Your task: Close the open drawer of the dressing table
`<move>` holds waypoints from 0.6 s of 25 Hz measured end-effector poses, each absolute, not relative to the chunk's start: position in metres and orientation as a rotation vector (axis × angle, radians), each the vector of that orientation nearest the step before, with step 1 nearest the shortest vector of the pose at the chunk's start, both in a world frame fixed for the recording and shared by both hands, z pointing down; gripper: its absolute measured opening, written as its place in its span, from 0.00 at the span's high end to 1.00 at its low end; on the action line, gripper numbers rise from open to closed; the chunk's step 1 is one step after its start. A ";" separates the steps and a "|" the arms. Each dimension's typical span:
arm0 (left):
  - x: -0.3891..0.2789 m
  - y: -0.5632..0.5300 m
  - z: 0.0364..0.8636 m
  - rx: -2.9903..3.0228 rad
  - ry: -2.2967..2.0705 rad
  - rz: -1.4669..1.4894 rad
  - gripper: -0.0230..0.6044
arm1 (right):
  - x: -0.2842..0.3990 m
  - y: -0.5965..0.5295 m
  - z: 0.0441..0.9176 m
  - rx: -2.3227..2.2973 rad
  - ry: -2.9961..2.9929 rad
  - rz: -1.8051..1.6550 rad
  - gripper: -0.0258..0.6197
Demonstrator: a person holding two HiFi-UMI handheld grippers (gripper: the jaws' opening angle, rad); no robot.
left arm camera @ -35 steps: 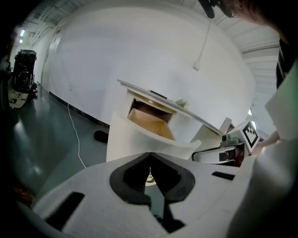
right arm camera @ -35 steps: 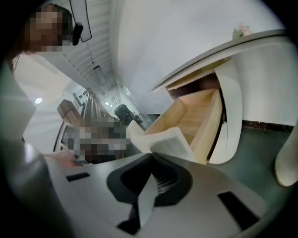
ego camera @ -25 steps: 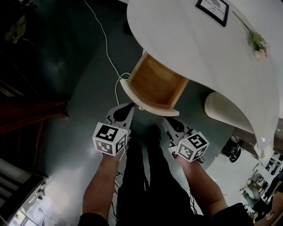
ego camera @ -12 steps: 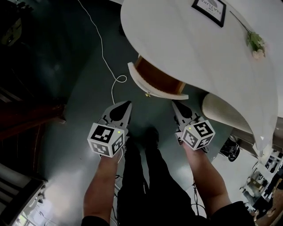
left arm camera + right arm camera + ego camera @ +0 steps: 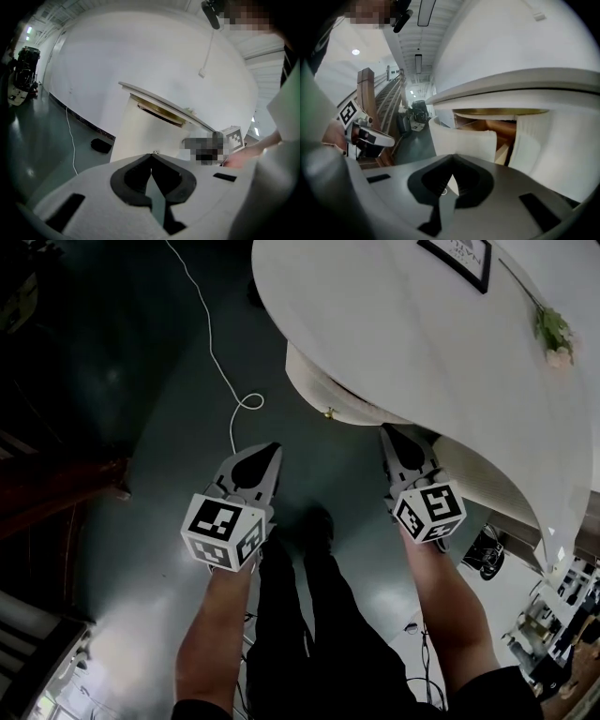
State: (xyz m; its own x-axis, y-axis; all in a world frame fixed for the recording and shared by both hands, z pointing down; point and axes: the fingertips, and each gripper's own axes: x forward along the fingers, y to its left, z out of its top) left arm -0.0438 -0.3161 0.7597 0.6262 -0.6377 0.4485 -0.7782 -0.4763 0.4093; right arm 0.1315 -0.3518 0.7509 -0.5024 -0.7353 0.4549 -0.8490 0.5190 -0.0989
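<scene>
Drawer [image 5: 323,390] sits nearly in under the dressing table [image 5: 394,324] top. Its curved white front shows, with a thin strip of wood above it. Small knob [image 5: 329,413] on the front.

Left gripper [image 5: 273,449]: jaws pressed together, empty, apart from the drawer.

Right gripper [image 5: 387,431]: jaws together, empty, tip near the front's right end; contact unclear.

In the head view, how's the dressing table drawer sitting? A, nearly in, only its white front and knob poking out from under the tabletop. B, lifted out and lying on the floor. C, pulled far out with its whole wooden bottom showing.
A: only the drawer front with its knob shows beneath the tabletop.
</scene>
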 end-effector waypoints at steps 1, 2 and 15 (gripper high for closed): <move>-0.044 -0.321 0.762 2.263 -1.112 0.305 0.95 | 0.133 -0.356 0.753 1.319 -2.405 0.438 0.95; -0.044 -0.325 0.765 2.264 -1.116 0.297 0.95 | 0.133 -0.360 0.755 1.323 -2.402 0.430 0.95; -0.066 -0.332 0.768 2.281 -1.142 0.312 0.95 | 0.144 -0.400 0.771 1.417 -2.321 0.299 0.95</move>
